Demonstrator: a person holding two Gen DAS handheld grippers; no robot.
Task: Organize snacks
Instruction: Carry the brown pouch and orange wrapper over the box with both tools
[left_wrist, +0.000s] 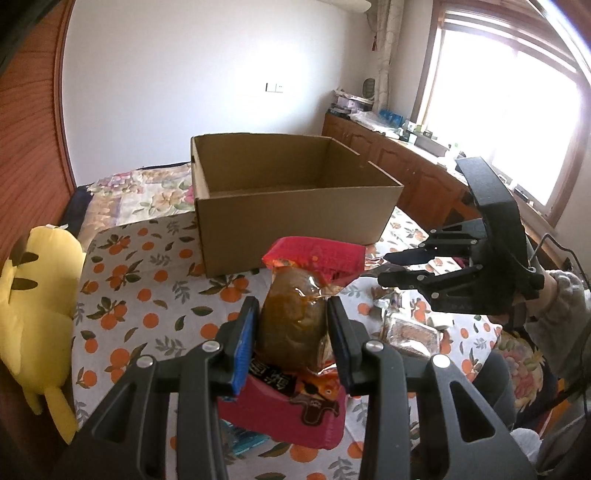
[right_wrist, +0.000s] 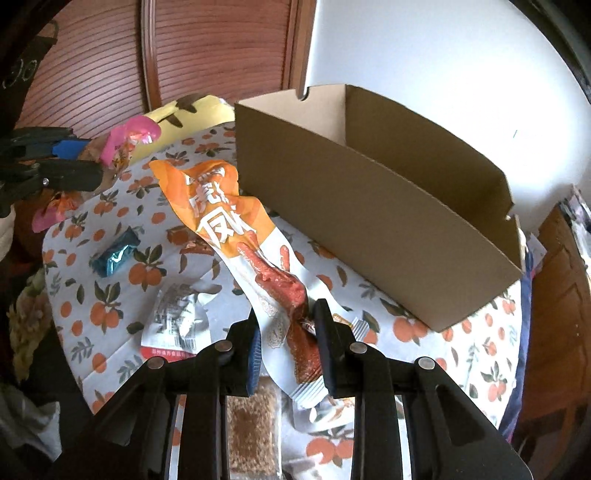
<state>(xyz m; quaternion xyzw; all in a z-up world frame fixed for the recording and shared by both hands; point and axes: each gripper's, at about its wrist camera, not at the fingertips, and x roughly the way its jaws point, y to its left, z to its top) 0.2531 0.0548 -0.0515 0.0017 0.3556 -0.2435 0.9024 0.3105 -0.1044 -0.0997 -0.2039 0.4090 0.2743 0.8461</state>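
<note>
My left gripper (left_wrist: 291, 328) is shut on a red snack packet with a brown filling (left_wrist: 295, 317) and holds it above the table, short of the open cardboard box (left_wrist: 295, 221). In the right wrist view the left gripper (right_wrist: 85, 166) shows at the far left with that pink-red packet (right_wrist: 125, 144). My right gripper (right_wrist: 288, 332) is shut on a long orange and white snack packet (right_wrist: 236, 229), lifted beside the box (right_wrist: 369, 229). In the left wrist view the right gripper (left_wrist: 391, 267) shows at the right.
The table (left_wrist: 147, 295) has an orange-print cloth. Loose snacks lie on it: a teal packet (right_wrist: 116, 256), a white packet (right_wrist: 177, 317), a brown bar (right_wrist: 251, 432), a foil packet (left_wrist: 410, 334). A yellow plush toy (left_wrist: 37, 306) sits at the left edge.
</note>
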